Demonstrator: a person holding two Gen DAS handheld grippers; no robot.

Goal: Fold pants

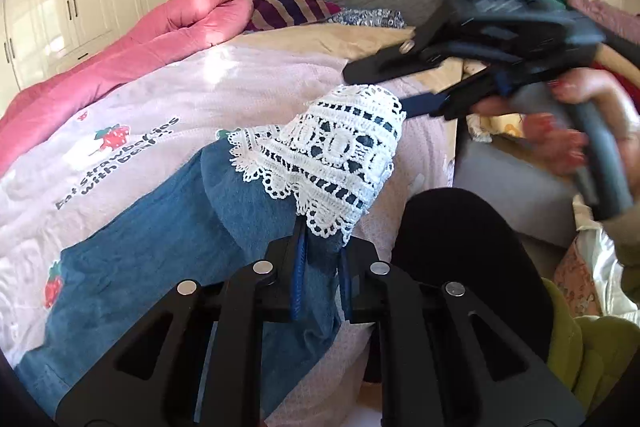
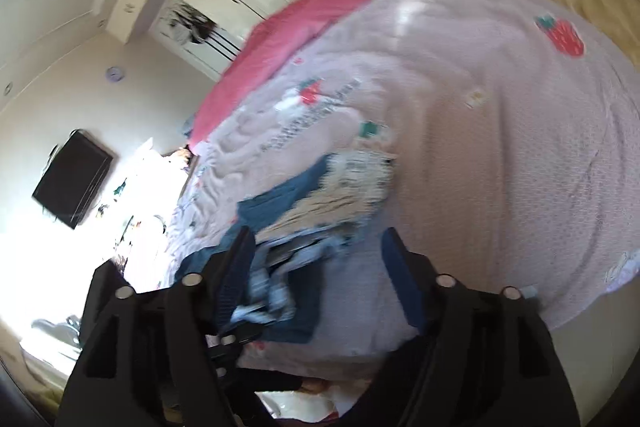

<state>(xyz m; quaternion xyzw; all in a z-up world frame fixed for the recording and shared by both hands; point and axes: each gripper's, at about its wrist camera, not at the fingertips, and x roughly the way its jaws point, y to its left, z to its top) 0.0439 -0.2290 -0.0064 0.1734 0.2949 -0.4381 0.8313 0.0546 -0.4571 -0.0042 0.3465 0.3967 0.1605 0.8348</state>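
Black jaws of the left gripper [image 1: 320, 247] fill the bottom of the left wrist view, clenched on the lace-trimmed hem of the blue pants [image 1: 132, 259]. White lace cuff [image 1: 332, 163] bunches up just above the pinch, at frame centre. From there the pants stretch toward the lower left, lying on a pale pink strawberry-print blanket [image 1: 180, 99] spread over the bed.

At the upper right of this view, the right gripper [image 1: 416, 83] hovers blurred, with a hand [image 1: 560, 131] on its handle. In the right wrist view, the right gripper [image 2: 320, 267] stands released, its 2 jaws wide apart with nothing pressed between them; the blurred pants [image 2: 296, 195] lie beyond and between them, at lower centre.

Risk, as a judgement: only 1 gripper holds cloth, and by a thin lace edge. A pull could slip the hem free, snag the lace, or drag the leg askew, giving a crooked fold.
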